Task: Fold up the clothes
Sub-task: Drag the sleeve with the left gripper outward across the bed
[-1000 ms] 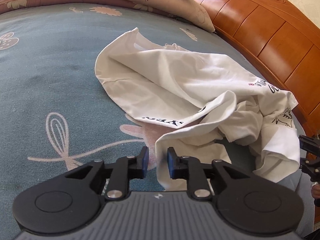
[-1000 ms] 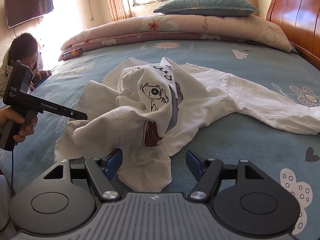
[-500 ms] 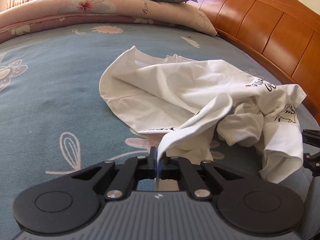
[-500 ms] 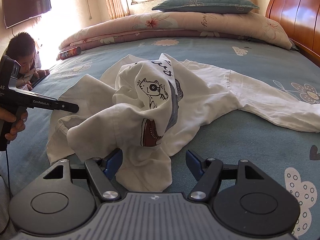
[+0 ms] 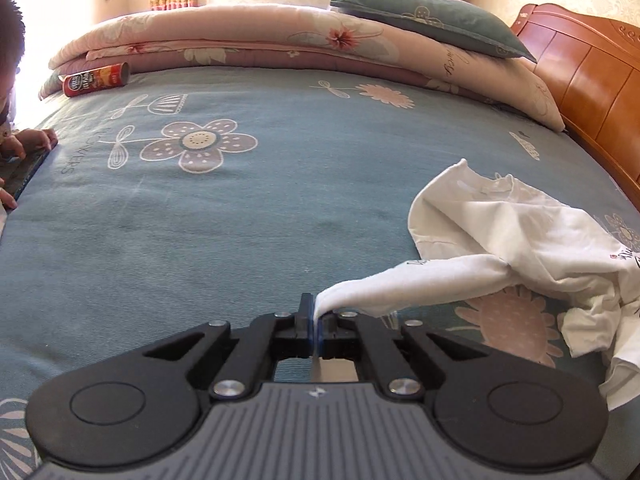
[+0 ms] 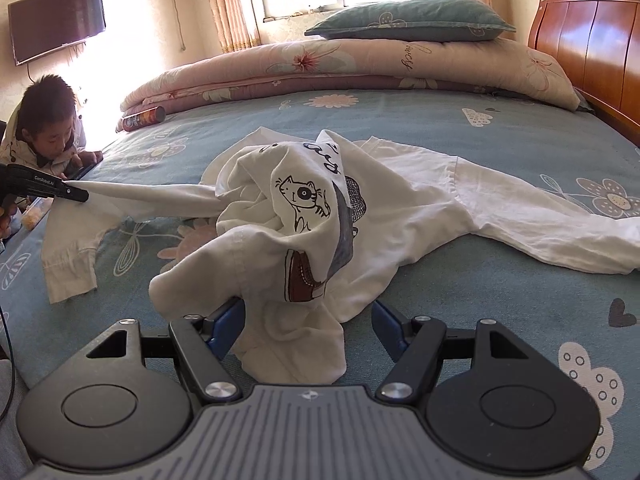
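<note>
A: Bedroom, left wrist view. We log a blue floral bedsheet [image 5: 248, 216], a folded quilt [image 5: 256, 52], a green pillow [image 5: 432, 24] and a wooden headboard [image 5: 592, 92]. What differs from a second ago?

B: We then had the left gripper [image 5: 316, 332] open beside the hem; now its jaws are closed on a corner of the white shirt [image 5: 512, 248], drawn out taut. The shirt lies at right, with wide bare sheet to the left. A red can [image 5: 96, 79] lies by the quilt; its label is unreadable.

A: Right wrist view?

B: We see the right gripper [image 6: 308, 328] unchanged, jaws wide apart with shirt [image 6: 312, 216] cloth between, unpinched. We read "GenRobot.AI" on the left gripper [image 6: 78, 196]. A cat drawing [image 6: 302, 196] tops the heap. A person [image 6: 48, 136] leans at the bed's far edge; a television [image 6: 56, 20] hangs above.
</note>
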`<state>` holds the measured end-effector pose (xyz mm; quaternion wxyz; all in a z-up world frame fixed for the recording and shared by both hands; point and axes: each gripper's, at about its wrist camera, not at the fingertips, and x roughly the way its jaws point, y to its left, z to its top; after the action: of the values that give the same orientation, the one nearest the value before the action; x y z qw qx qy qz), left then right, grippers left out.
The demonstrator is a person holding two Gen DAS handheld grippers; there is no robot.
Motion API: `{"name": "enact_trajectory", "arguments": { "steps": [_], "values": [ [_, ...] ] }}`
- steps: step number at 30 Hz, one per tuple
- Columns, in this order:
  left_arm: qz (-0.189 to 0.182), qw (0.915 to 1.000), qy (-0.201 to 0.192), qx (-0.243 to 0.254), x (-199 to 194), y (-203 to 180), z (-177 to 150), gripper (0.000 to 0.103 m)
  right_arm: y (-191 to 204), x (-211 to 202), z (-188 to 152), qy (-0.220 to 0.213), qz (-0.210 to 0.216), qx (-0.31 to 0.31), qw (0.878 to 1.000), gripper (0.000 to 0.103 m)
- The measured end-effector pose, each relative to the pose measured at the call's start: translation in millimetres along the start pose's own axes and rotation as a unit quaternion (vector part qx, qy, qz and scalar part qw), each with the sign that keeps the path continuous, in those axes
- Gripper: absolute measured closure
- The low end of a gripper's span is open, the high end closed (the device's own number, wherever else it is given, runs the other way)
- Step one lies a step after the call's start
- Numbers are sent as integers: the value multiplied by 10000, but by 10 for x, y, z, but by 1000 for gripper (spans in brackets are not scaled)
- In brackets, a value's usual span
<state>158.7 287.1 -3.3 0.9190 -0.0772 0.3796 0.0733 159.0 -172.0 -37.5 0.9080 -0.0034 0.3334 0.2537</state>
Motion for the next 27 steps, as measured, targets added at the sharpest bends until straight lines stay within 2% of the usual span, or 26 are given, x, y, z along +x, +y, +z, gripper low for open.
{"name": "enact_trajectory", "arguments": {
  "steps": [8, 14, 17, 21, 25, 27],
  "values": [
    [794, 9953, -57, -551, -18, 560, 191, 103, -44, -57, 23, -64, -117, 32, 9999, 29],
    [1453, 9855, 0, -874, -31, 987, 340, 103, -68, -45, 17, -46, -177, 45, 9998, 29],
    [1541, 9812, 20, -1159, -18, 1205, 400, 103, -78, -33, 8, -34, -195, 39, 9998, 29],
    [1607, 9796, 247, -1183, 162, 1265, 416, 103, -73, -13, -1, 9, -211, 32, 9998, 29],
    [1572, 9783, 403, -1291, 317, 1301, 348, 99, -41, -23, 6, 27, -207, -24, 9998, 29],
    [1565, 9783, 362, -1309, 306, 1316, 306, 95, -37, -26, 8, 38, -215, -51, 9997, 28]
  ]
}}
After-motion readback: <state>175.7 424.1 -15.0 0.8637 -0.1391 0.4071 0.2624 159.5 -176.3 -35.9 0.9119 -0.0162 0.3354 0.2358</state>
